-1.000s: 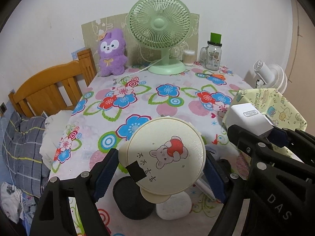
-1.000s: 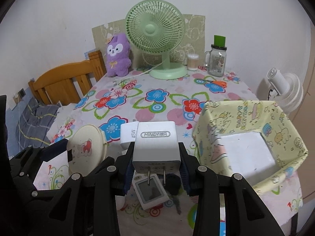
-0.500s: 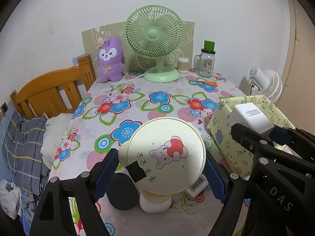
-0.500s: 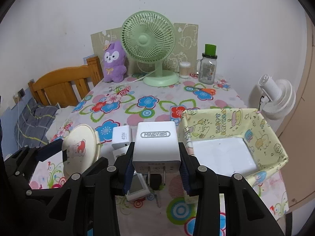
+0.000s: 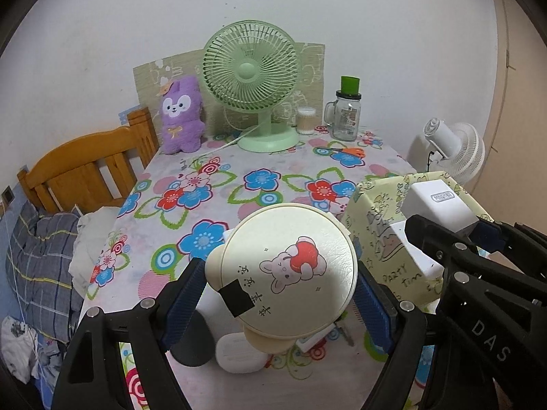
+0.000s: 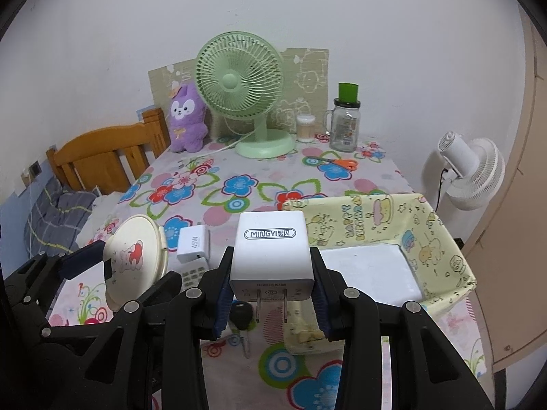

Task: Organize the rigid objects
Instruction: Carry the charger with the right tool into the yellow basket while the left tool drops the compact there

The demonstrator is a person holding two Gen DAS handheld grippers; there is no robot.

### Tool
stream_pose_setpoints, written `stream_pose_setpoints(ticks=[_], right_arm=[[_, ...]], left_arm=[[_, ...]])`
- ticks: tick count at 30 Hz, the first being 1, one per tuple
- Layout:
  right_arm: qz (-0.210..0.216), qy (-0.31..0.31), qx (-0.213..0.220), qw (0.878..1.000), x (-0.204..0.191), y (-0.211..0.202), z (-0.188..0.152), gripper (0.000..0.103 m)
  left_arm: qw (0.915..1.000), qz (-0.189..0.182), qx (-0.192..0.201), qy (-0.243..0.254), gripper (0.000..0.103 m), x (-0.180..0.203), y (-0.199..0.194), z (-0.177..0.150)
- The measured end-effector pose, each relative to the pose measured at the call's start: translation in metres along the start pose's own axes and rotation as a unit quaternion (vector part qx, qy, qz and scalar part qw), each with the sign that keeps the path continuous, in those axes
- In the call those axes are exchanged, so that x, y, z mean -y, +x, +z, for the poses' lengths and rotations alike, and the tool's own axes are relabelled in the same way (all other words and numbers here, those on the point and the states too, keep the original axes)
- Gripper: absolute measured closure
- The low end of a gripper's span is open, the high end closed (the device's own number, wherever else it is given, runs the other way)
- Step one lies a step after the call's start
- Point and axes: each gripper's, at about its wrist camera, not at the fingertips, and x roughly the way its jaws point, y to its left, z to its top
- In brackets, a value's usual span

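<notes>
The right tool (image 6: 271, 299) is pinching a charger (image 6: 271, 251); the left tool (image 5: 278, 302) is squeezing a round case (image 5: 287, 270), which is risking slipping before the box (image 6: 441, 235) ahead.

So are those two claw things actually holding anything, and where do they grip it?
Yes. The left gripper clamps the round cream case at its opposite edges; the right gripper squeezes the white charger by its two sides.

- round cream case (image 5: 290, 273) with bunny print, black tape patch, held tilted above the counter, near left
- white MINGYI charger (image 6: 271, 253), prongs facing near, held beside yellow fabric bin (image 6: 441, 239)
- second white 45W charger (image 6: 193, 244) on the counter
</notes>
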Motion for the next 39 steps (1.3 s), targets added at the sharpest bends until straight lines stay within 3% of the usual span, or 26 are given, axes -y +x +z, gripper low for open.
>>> stream_pose_setpoints(ticks=[39], right_arm=[[-0.076, 0.070, -0.012, 0.995, 0.120, 0.018, 0.008, 0.060]], left_arm=[[0.9946, -0.058, -0.009, 0.086, 0.018, 0.111, 0.045, 0.039]])
